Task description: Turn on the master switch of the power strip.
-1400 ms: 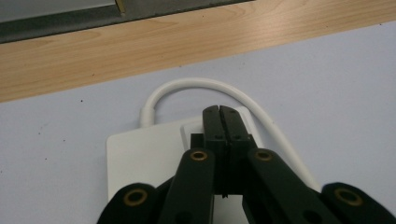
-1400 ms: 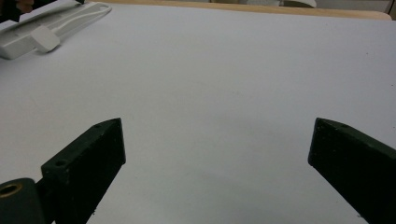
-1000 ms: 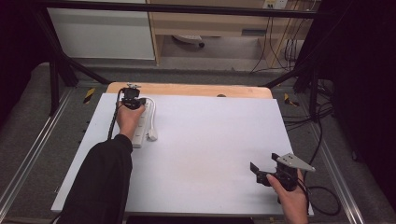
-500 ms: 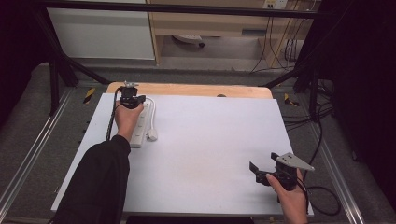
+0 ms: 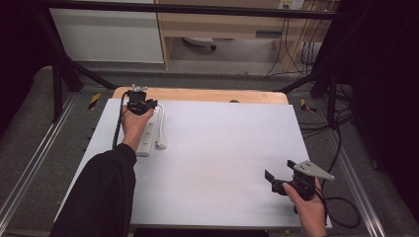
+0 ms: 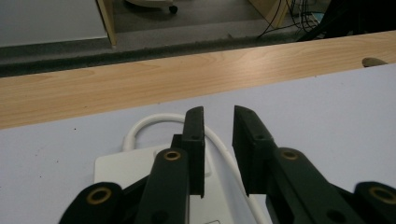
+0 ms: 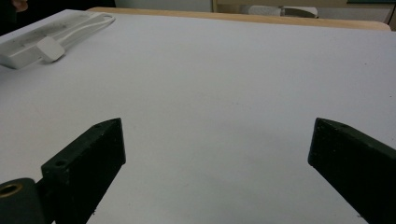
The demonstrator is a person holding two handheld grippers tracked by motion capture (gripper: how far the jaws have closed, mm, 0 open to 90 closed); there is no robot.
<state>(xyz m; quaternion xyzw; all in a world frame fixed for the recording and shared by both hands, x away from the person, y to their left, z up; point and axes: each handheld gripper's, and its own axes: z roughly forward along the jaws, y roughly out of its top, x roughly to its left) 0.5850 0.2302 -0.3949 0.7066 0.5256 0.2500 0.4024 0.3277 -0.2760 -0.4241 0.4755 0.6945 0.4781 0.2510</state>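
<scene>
White mat (image 5: 222, 158) covers wooden table (image 5: 197, 95); wood strip bare along far edge. White power strip (image 5: 149, 136) lies on mat at far left corner, its cord (image 6: 154, 120) looping just beyond it. Left gripper (image 6: 218, 126) hovers over strip's far end, jaws just opening, narrow gap, nothing between. Right gripper (image 7: 215, 154) sits at mat's near right corner, well apart from strip, jaws wide, empty. Strip's near end cut off in left gripper view.

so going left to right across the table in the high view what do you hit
left gripper → white power strip → bare white tabletop → right gripper
</scene>
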